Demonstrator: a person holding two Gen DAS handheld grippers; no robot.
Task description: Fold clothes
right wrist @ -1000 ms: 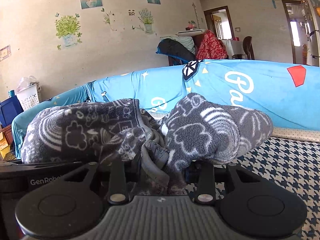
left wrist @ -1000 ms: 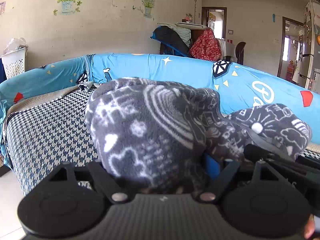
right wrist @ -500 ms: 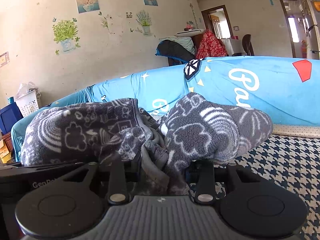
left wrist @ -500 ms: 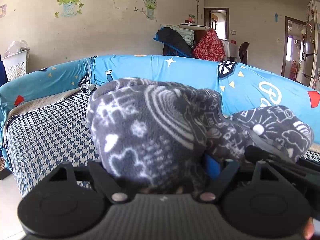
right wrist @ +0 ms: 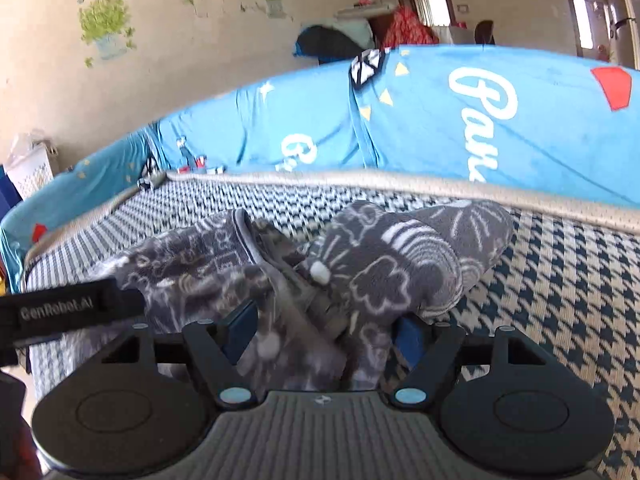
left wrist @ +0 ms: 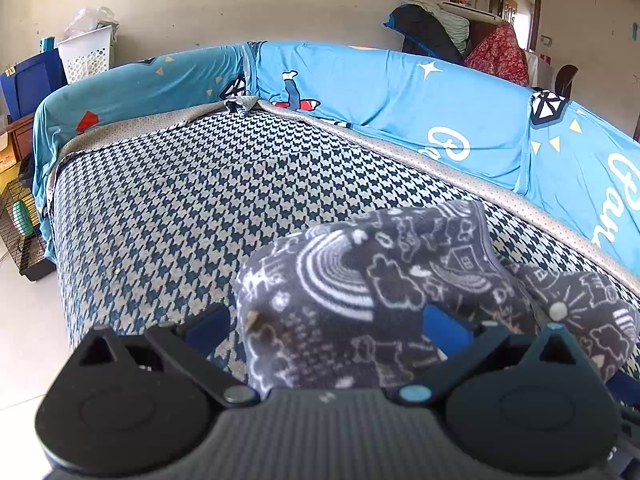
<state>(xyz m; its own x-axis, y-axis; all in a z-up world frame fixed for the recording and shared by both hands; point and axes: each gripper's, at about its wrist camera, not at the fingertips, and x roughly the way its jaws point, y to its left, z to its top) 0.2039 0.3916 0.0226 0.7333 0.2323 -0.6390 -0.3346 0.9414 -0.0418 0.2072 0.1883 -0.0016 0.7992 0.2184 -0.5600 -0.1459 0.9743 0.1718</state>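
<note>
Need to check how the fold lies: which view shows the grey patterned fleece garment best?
The left wrist view: it is sharp, and the fleece garment lies bundled on the houndstooth sofa cover. The right wrist view shows both lobes of it with a seam between, but motion-blurred.

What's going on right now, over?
Both grippers opening, left gripper, right gripper. Grey patterned fleece garment between fingers, bunched on houndstooth sofa seat. Nothing blocking.

1. Bright, even daylight; the doorway [right wrist: 592, 12] at far right is blown out.
2. Strong fisheye: sofa back [left wrist: 400, 92] bows, corners vignette black.
3. Left wrist view sharp; right wrist view motion-blurred, smearing the fleece garment [right wrist: 304, 280] just ahead.
4. Shadows soft, under the fleece only.
</note>
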